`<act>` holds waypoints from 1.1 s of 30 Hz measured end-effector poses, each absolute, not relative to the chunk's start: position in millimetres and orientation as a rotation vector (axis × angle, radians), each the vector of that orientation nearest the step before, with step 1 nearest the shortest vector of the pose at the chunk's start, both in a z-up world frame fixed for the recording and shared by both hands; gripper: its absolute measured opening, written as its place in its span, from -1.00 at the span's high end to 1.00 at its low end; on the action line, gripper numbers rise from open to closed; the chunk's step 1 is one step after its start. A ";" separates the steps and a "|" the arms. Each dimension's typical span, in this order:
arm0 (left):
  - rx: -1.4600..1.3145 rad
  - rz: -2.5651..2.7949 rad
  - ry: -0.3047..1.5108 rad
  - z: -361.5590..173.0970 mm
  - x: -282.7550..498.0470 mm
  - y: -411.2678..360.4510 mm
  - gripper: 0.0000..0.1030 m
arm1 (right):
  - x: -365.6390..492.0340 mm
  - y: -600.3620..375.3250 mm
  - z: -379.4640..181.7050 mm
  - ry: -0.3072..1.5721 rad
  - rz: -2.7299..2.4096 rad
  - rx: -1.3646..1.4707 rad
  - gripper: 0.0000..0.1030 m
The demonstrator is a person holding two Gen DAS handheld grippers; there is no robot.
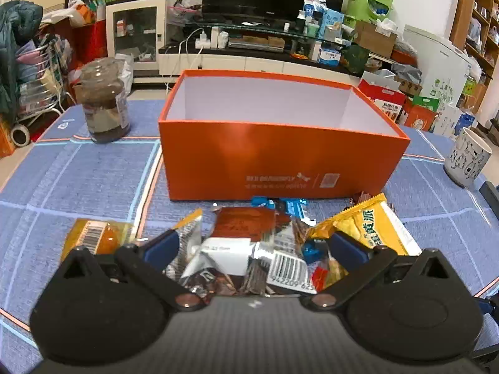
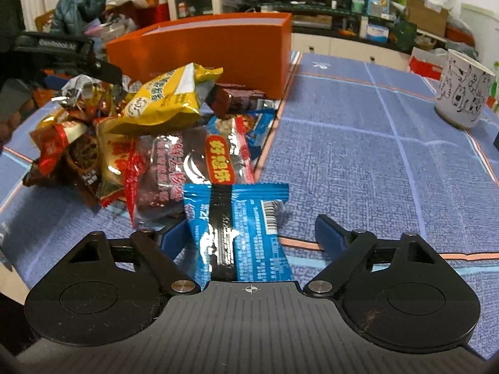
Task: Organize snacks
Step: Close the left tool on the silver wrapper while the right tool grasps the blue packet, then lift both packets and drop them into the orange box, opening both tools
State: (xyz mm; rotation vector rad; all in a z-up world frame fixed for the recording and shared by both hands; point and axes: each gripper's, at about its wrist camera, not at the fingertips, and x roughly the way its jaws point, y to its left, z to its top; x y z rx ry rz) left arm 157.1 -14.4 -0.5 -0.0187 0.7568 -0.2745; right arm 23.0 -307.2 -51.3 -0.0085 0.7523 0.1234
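Snack pile (image 2: 131, 131) on counter (image 2: 374, 162), before empty orange box (image 1: 280, 155). Left gripper (image 1: 254, 247) spread wide over wrappers; right gripper (image 2: 252, 233) agape around blue packet (image 2: 240, 227), ungripped. Step: picking. Next: close, lift into box.

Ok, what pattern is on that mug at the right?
White mug with black line-drawn cats; the right wrist view shows it best.

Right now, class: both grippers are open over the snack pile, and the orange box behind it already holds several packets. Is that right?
Not quite. The left wrist view shows the orange box with only bare white walls inside. The left gripper and right gripper are indeed open over the snack pile.
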 end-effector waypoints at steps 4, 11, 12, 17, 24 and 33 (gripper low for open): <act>-0.005 -0.281 0.759 -2.8 157.6 -14.0 -0.99 | 20.5 -297.8 -51.2 0.757 0.152 -0.050 -0.29; -0.023 -0.316 0.759 -1.9 156.1 -13.0 -0.99 | 17.7 -296.6 -48.8 0.757 0.149 -0.056 0.07; -0.020 -0.319 0.763 -2.5 156.2 -14.0 -0.99 | 17.6 -296.9 -48.9 0.757 0.147 -0.058 0.07; -0.002 -0.297 0.809 -9.3 158.6 -15.5 -0.80 | 17.8 -295.1 -49.0 0.760 0.145 -0.067 0.07; -0.021 -0.279 0.838 -11.4 158.2 -10.7 -0.30 | 16.6 -296.5 -47.7 0.765 0.154 -0.065 0.28; -0.020 -0.290 0.767 8.5 141.3 -7.5 -0.27 | 10.0 -292.7 -33.9 0.721 0.168 -0.081 0.43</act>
